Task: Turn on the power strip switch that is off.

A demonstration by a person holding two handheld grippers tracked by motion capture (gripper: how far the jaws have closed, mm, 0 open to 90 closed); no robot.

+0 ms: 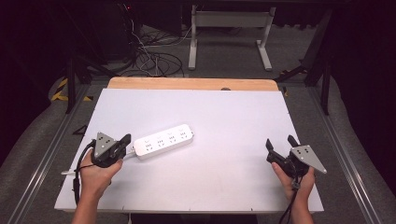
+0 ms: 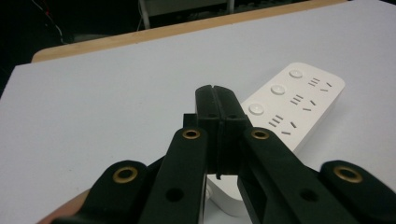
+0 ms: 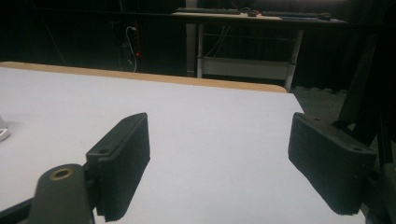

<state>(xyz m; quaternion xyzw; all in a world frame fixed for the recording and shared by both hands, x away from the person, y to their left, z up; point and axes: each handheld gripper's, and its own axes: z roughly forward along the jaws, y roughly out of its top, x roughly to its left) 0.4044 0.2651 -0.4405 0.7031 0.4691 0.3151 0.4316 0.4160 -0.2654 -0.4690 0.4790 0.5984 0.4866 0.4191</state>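
We see a white oblong plastic power strip (image 1: 163,141) lying flat on the pale grey surface (image 1: 224,116), left of its middle, its long axis running from about eight o'clock to two o'clock in the high view. The left tool (image 1: 125,142) sits at the strip's eight o'clock end, just beside it; from above we cannot tell whether the tips touch the casing. In the left gripper view this tool's (image 2: 216,109) black jaws are pressed together with nothing between them, and they cover the near end of the power strip (image 2: 299,105), so that end and whatever leaves it stay hidden; three round buttons and rows of slots show at two o'clock. A thin white cable (image 1: 70,172) pokes out at the left hand's (image 1: 95,175) nine o'clock, its link to the strip concealed by the hand. The right tool (image 1: 280,143) is well apart at the surface's four o'clock, held in the right hand (image 1: 299,184); in its own view the jaws stand wide apart around bare surface (image 3: 210,140), gripping nothing. A white sliver at that view's nine o'clock edge is cut off and hard to identify.
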